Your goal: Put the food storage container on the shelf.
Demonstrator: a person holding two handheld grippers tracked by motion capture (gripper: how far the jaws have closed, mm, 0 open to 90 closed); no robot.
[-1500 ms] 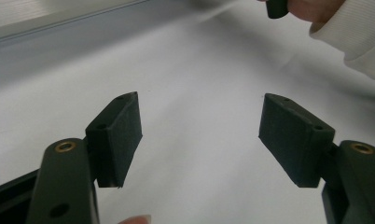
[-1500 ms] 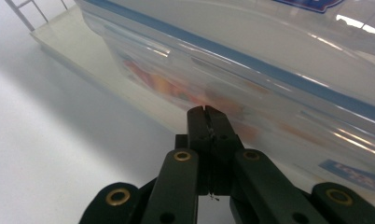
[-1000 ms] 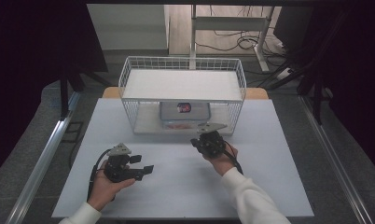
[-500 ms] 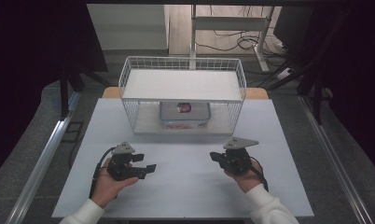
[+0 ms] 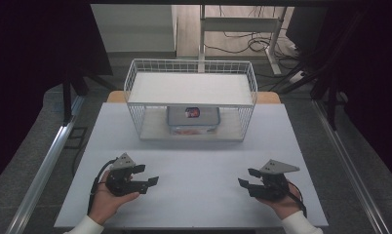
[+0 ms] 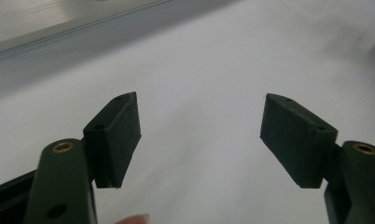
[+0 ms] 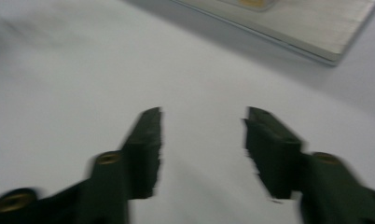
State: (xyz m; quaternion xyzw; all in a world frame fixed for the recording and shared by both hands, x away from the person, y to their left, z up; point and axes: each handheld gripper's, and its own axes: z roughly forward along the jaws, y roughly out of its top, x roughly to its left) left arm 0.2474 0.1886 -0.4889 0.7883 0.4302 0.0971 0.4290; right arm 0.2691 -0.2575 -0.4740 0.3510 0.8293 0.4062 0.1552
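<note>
Nearby, both black claws — left claw [image 5: 150, 175], right claw [image 5: 246, 177] — agape, empty.

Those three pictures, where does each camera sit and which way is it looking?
High view: above the person's side, looking forward and down at the table, wire rack, both hands.
Left gripper view: on the left gripper, looking along its open jaws.
Right gripper view: on the right gripper, jaws just opened, nothing between.
Shared: the white table.
</note>
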